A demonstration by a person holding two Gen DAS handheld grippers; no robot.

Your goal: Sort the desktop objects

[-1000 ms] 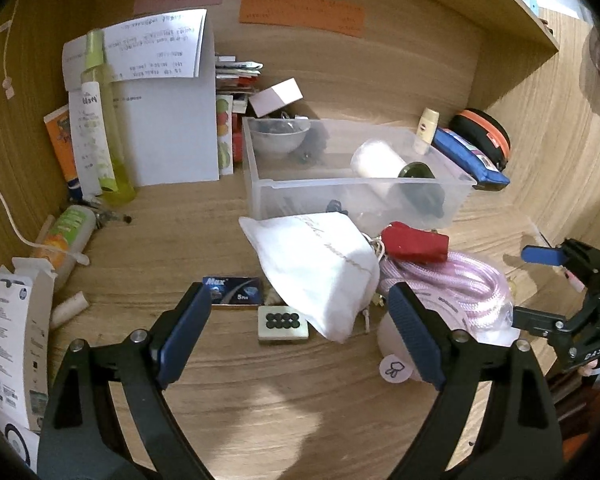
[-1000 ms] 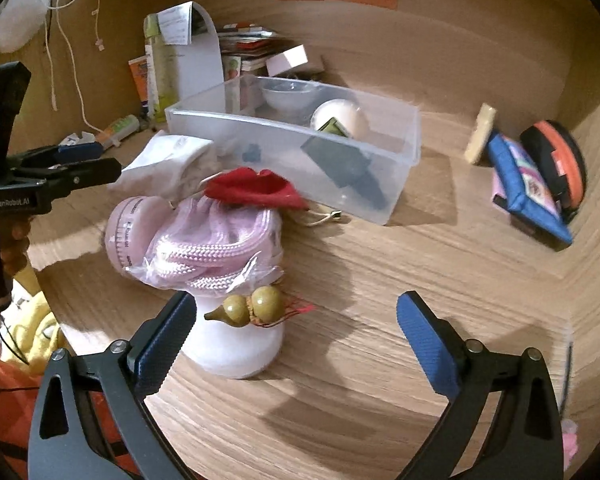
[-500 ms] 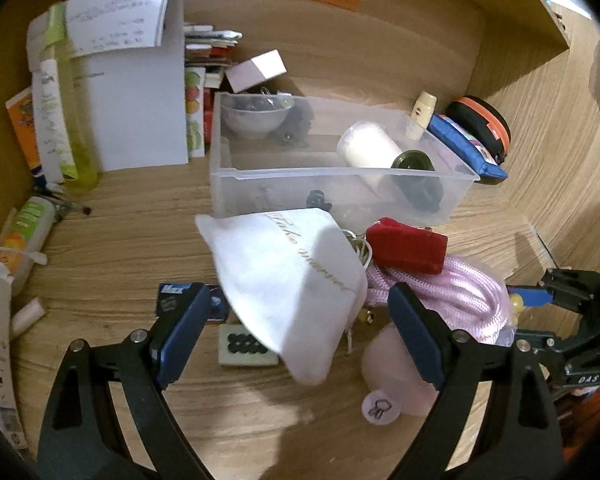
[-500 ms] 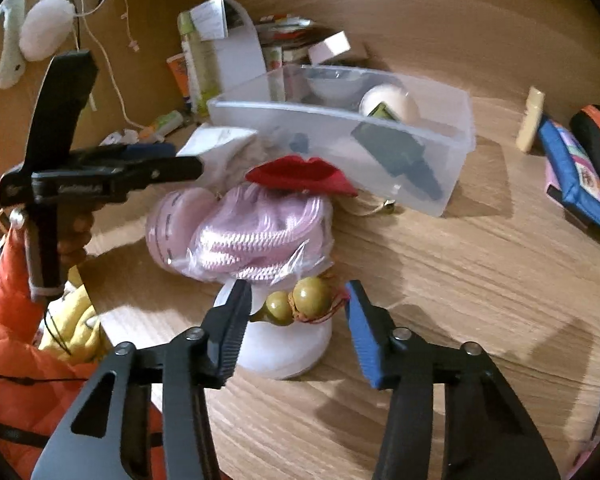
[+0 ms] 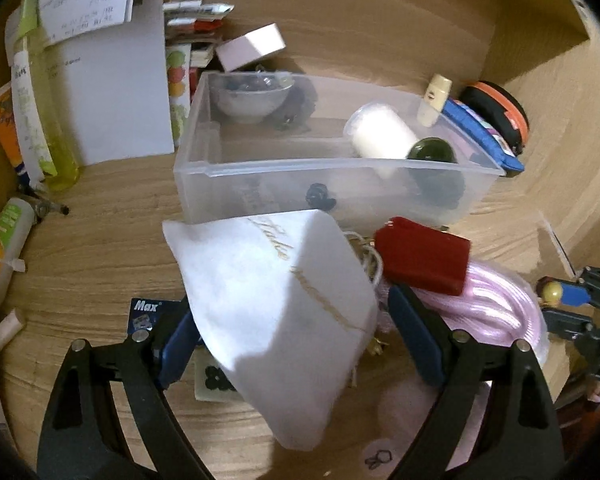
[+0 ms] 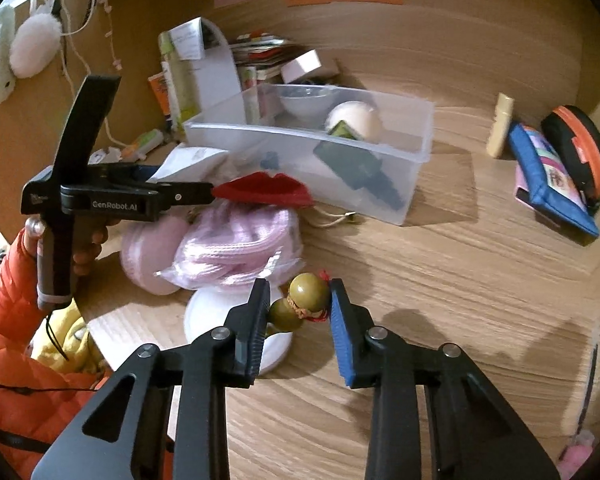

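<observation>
A clear plastic bin (image 5: 324,168) (image 6: 380,200) holds a bowl, a white roll and dark items. My left gripper (image 5: 288,336) is shut on a white pouch (image 5: 276,296) with gold lettering, held in front of the bin. My right gripper (image 6: 298,312) is shut on a small olive gourd charm (image 6: 300,304) with red thread, lifted above a white lid (image 6: 204,320). The charm also shows in the left wrist view (image 5: 550,292). A red pouch (image 5: 424,256) (image 6: 264,192) lies on a bagged pink rope (image 5: 500,300) (image 6: 236,248).
A yellow-green bottle (image 5: 40,100), papers (image 5: 116,92) and a tube (image 5: 4,240) stand at the left. A blue Max box (image 5: 146,316) and a small white case (image 5: 212,384) lie under the pouch. A blue pouch (image 6: 552,184), an orange-black case (image 6: 580,148) and a cream stick (image 6: 500,128) lie right.
My left gripper closed on the white pouch and lifted it. My right gripper moved in, closed on the gourd charm and raised it off the white lid.
</observation>
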